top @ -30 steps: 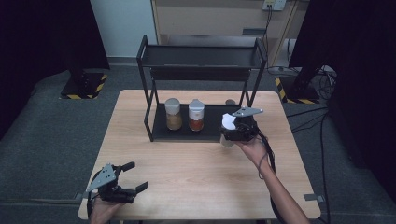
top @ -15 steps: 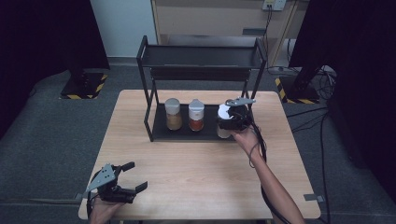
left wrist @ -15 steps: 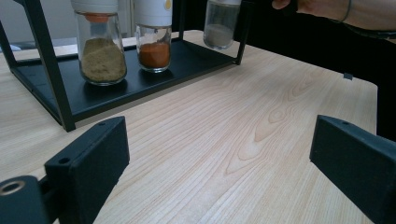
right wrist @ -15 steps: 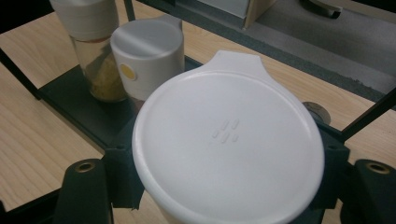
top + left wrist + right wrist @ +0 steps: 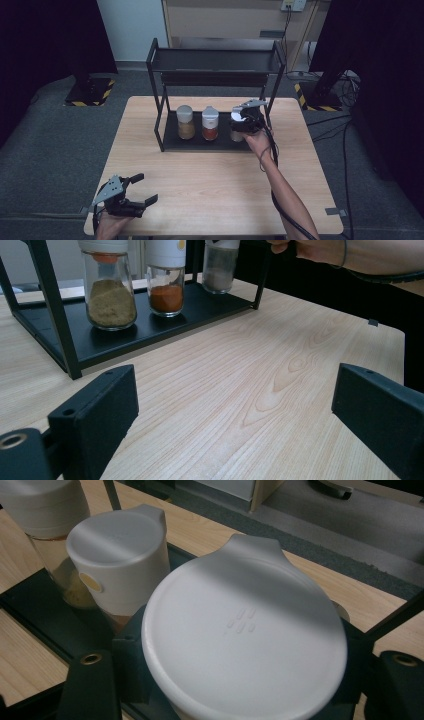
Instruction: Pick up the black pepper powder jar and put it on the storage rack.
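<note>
The right tool (image 5: 245, 120) has carried its spice jar (image 5: 237, 129) from the bare tabletop (image 5: 225, 185) in front of the rack (image 5: 215, 75) to the right end of the rack's lower shelf (image 5: 172, 141), and that is the big change here: a second ago the jar was out in front of the shelf, now it sits in line with the two jars already there, the tan one (image 5: 185, 122) at the left and the red one (image 5: 210, 124) in the middle. In the right tool's own view the jaws are clenched on either side of the jar's white lid (image 5: 245, 630), so the jar is gripped, not let go. From the left tool's view the grey-filled jar's base looks to be on or just at the shelf, though contact is hard to confirm. The left tool (image 5: 131, 195) has not budged, resting at the near left corner of the tabletop with its jaws spread wide and nothing between them. By my reading this is a row of three being completed, and what's left is releasing and backing the hand out without knocking the red jar just beside it
</note>
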Demonstrator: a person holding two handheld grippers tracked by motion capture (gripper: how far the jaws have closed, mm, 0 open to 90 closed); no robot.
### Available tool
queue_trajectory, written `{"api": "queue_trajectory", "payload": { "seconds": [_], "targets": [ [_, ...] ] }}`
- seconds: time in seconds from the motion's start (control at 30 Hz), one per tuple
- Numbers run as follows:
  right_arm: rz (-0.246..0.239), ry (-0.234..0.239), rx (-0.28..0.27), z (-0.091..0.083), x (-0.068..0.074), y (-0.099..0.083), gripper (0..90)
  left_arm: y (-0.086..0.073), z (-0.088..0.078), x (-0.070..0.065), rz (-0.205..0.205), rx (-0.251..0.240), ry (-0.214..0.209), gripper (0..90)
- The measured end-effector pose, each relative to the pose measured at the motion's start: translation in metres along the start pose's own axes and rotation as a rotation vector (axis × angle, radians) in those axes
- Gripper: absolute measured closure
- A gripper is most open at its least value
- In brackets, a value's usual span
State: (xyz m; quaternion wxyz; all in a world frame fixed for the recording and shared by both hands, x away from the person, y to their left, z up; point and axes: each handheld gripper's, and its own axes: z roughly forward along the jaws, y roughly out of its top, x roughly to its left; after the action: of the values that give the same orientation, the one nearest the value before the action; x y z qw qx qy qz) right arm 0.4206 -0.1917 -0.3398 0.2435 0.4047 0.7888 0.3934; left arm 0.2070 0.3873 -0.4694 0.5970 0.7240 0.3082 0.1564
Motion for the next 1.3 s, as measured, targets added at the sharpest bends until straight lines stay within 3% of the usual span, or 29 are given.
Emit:
{"api": "queue_trajectory", "payload": {
  "seconds": [0.73,1.3],
  "targets": [
    [0.007,0.01,0.014,0.031,-0.005,-0.008,31.2,-0.001,0.0,0.001,-0.004,-0.002,-0.001,3.8],
    [0.044,0.039,0.013,0.035,-0.016,-0.013,30.8,0.0,0.0,0.001,0.001,0.0,-0.002,3.8]
  ]
}}
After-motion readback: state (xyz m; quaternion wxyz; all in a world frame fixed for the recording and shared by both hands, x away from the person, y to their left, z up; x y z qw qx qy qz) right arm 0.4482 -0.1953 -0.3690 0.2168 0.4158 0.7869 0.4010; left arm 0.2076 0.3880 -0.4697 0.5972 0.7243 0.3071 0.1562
